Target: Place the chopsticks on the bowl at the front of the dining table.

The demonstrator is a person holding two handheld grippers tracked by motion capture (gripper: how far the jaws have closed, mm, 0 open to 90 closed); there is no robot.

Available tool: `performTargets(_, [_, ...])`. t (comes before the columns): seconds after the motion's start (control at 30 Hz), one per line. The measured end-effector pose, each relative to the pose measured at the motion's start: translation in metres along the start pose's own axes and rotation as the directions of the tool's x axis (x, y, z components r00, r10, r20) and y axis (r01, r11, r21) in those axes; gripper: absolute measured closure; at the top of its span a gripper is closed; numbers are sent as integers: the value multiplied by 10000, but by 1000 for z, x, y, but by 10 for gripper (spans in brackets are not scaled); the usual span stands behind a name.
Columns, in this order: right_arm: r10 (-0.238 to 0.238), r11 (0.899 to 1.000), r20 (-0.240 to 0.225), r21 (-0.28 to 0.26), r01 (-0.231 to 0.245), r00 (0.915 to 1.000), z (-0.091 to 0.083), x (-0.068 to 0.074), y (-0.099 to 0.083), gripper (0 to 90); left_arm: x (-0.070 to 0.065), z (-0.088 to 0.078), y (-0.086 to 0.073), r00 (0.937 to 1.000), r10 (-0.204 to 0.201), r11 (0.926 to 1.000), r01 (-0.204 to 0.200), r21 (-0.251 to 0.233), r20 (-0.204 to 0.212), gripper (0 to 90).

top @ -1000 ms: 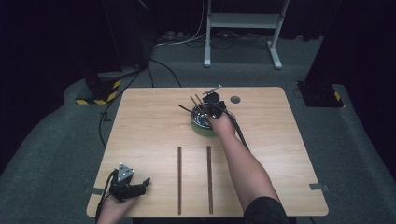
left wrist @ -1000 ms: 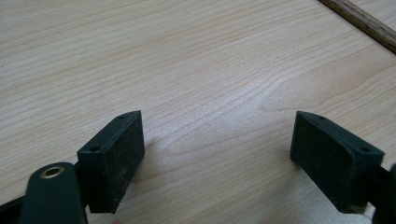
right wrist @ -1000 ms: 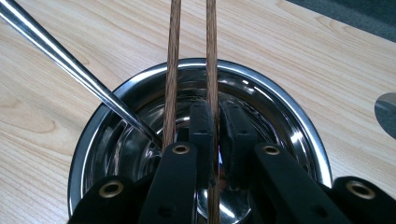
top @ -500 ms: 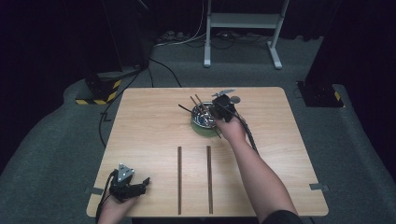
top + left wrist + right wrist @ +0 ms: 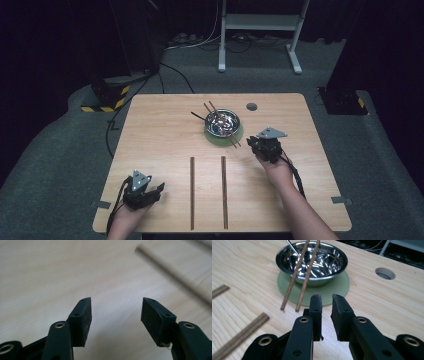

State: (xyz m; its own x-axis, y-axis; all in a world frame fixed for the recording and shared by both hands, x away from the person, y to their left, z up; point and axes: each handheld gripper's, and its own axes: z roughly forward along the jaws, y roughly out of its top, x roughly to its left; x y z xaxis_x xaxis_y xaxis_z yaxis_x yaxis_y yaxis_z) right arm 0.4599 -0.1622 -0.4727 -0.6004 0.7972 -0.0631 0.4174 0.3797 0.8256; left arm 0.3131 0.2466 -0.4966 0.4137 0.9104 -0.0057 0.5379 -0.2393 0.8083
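Observation:
A steel bowl (image 5: 222,122) (image 5: 312,262) sits on a round green mat (image 5: 239,135) (image 5: 332,290) at the table's far middle. Two brown chopsticks (image 5: 231,134) (image 5: 304,277) lie across its rim, their tips down on the table. My right gripper (image 5: 267,145) (image 5: 327,298) hovers just right of the mat. Its jaws have just been closing and stand a narrow gap apart, with nothing between them. My left gripper (image 5: 142,192) (image 5: 115,302) is at the near left corner. Its jaws have just been closing and are open over bare wood.
Two long dark wooden strips (image 5: 192,192) (image 5: 223,192) (image 5: 239,336) lie parallel on the near middle of the wooden table (image 5: 160,145). A round hole (image 5: 251,106) (image 5: 385,273) is behind the bowl. A thin dark utensil (image 5: 197,116) leans out of the bowl's left side.
My right gripper has drawn back from the bowl toward the near right, leaving the chopsticks resting across it. The left gripper has stayed near its corner.

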Motion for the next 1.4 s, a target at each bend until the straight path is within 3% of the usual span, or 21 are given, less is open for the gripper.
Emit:
performTargets(0.03, [0,10000,0,0,0,10000,0,0,0,783,0,0,0,10000,0,10000,0,0,0,417])
performTargets(0.1, [155,9999,-109,54,-154,9998,-1,0,-3,793,-3,9,18,9995,-301,9994,302,-155,63,419])
performTargets(0.13, [330,9995,-269,-2,-330,9991,-3,1,-7,855,-5,17,28,9994,-338,9994,337,-91,-75,466])
performTargets(0.17, [330,9995,-269,-2,-330,9991,-3,1,-7,855,-8,21,35,9995,-280,9996,280,-42,-164,466])
performTargets(0.2, [396,9992,-324,10,-396,9987,-3,1,-10,892,-14,32,47,9998,-172,9999,172,-20,-72,538])
performTargets(0.23, [396,9992,-324,10,-396,9987,-3,1,-10,892,-14,32,47,9998,-172,9999,172,-20,-72,558])
performTargets(0.27, [439,9990,-356,19,-439,9984,-3,1,-10,893,-22,43,56,9998,-184,9995,183,-247,-65,558])
performTargets(0.3, [528,9986,-570,-1,-529,9970,-3,-1,-12,893,-37,61,67,9999,-118,9989,114,-465,-84,615])
performTargets(0.33, [516,9986,-512,-81,-521,9974,-3,-2,-13,891,-37,61,67,9999,-118,9989,114,-465,-84,628])
performTargets(0.37, [516,9986,-512,-81,-521,9974,-3,-2,-13,891,-40,65,73,9973,727,9974,-727,-21,-101,628])
performTargets(0.4, [557,9983,-624,-145,-567,9965,-2,-5,-13,871,-48,74,78,9972,752,9971,-752,-99,-50,694])
performTargets(0.43, [557,9983,-624,-145,-567,9965,-2,-5,-13,871,-55,81,82,9964,846,9963,-845,-180,69,694])
performTargets(0.53, [625,9972,-699,-356,-651,9956,3,-7,-11,840,-73,102,95,9959,869,9957,-860,-356,247,780])
performTargets(0.67, [457,9983,-821,-316,-484,9956,13,-6,-7,863,-91,129,110,9967,787,9958,-776,-494,213,784])
performTargets(0.77, [525,9985,-734,-131,-536,9959,26,-5,0,888,-105,156,118,9982,598,9978,-597,-270,13,780])
performTargets(0.83, [579,9982,-781,-118,-590,9953,30,-4,3,889,-108,162,119,9982,592,9980,-591,-222,21,774])
performTargets(0.97, [409,9992,-976,53,-406,9944,35,1,4,891,-109,175,129,9991,-259,9990,271,-350,350,769])
performTargets(1.17, [401,9989,-1048,265,-375,9937,37,2,3,892,-107,181,129,9991,-296,9995,298,-77,318,769])
performTargets(1.4, [127,9999,-1286,125,-112,9916,33,9,2,891,-110,183,128,9983,-215,9998,217,-27,548,767])
